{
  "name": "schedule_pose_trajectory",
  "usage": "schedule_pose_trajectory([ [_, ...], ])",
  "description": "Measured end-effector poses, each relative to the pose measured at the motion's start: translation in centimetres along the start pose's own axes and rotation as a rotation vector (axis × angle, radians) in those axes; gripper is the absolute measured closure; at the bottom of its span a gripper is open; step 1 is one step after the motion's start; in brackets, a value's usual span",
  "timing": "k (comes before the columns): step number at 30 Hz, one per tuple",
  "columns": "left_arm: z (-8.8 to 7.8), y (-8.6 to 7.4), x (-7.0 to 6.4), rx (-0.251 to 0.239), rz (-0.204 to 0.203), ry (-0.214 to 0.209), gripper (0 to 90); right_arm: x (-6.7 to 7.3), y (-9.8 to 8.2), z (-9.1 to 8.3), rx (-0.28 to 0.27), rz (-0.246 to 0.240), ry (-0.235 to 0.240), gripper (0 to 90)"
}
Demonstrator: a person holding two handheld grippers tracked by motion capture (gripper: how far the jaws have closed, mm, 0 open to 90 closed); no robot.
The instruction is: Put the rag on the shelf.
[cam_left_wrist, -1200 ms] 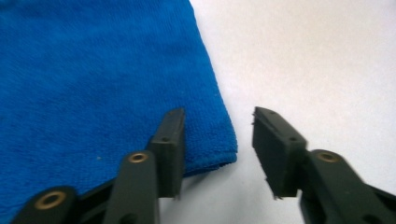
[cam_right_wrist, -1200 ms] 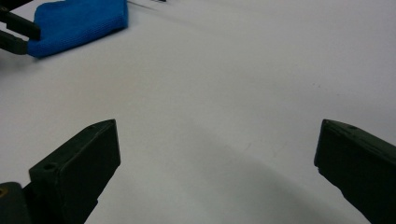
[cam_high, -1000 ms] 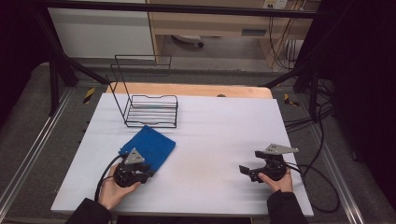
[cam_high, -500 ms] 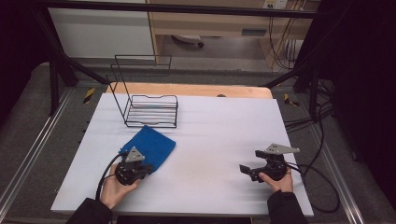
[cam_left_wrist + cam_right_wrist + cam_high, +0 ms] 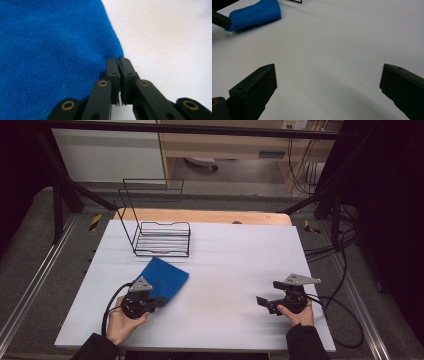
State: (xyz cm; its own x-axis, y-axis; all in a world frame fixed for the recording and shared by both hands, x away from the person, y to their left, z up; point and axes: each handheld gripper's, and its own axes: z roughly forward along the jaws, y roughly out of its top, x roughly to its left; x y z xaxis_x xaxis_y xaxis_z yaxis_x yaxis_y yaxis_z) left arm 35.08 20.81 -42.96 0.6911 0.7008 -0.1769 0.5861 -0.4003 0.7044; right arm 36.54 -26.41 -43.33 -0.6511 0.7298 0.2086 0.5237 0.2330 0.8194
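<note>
A blue cloth point(image 5: 164, 276) lies flat on the white table point(image 5: 235, 260), left of the middle. My left gripper point(image 5: 160, 301) sits at the cloth's near corner. In the left gripper view its jaws are pressed together, pinching the very tip of the blue cloth point(image 5: 50, 50) where the left gripper point(image 5: 119, 60) meets the edge. My right gripper point(image 5: 261, 301) rests near the table's front right, held by a hand. Seen from its own camera, the right gripper point(image 5: 328, 72) is wide open over bare table, with the blue cloth point(image 5: 254, 13) far off.
A black wire rack point(image 5: 161, 237) stands at the back left of the table, just beyond the cloth. A wooden strip point(image 5: 200, 216) runs along the far edge. Cables point(image 5: 340, 320) trail off the right side.
The left gripper has shifted slightly at the cloth's near corner, and the cloth's near edge has changed shape a little. The right gripper has stayed put.
</note>
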Motion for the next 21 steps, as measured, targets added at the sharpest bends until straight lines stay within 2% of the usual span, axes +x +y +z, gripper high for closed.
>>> schedule_pose_trajectory([
  [5,0.3,0.4,-1.5,-0.008,0.003,-0.061,86.9,0.0,0.0,0.1,0.004,-0.004,0.000,1.8],
  [13,1.4,1.1,-4.4,-0.016,0.028,-0.133,86.7,0.0,0.0,0.1,0.009,-0.001,0.003,1.9],
  [16,1.9,1.1,-5.0,-0.017,0.056,-0.128,86.2,0.0,0.0,0.1,0.009,-0.001,0.004,2.0],
  [19,2.1,1.0,-4.8,-0.021,0.046,-0.120,83.7,0.0,0.0,0.1,0.008,-0.001,0.004,2.1],
  [20,2.0,1.0,-4.7,-0.030,0.042,-0.118,81.6,0.0,0.0,0.1,0.009,-0.001,0.003,2.1],
  [21,1.8,1.1,-4.6,-0.039,0.038,-0.115,75.0,0.1,0.0,0.1,0.008,0.000,0.002,2.1],
])
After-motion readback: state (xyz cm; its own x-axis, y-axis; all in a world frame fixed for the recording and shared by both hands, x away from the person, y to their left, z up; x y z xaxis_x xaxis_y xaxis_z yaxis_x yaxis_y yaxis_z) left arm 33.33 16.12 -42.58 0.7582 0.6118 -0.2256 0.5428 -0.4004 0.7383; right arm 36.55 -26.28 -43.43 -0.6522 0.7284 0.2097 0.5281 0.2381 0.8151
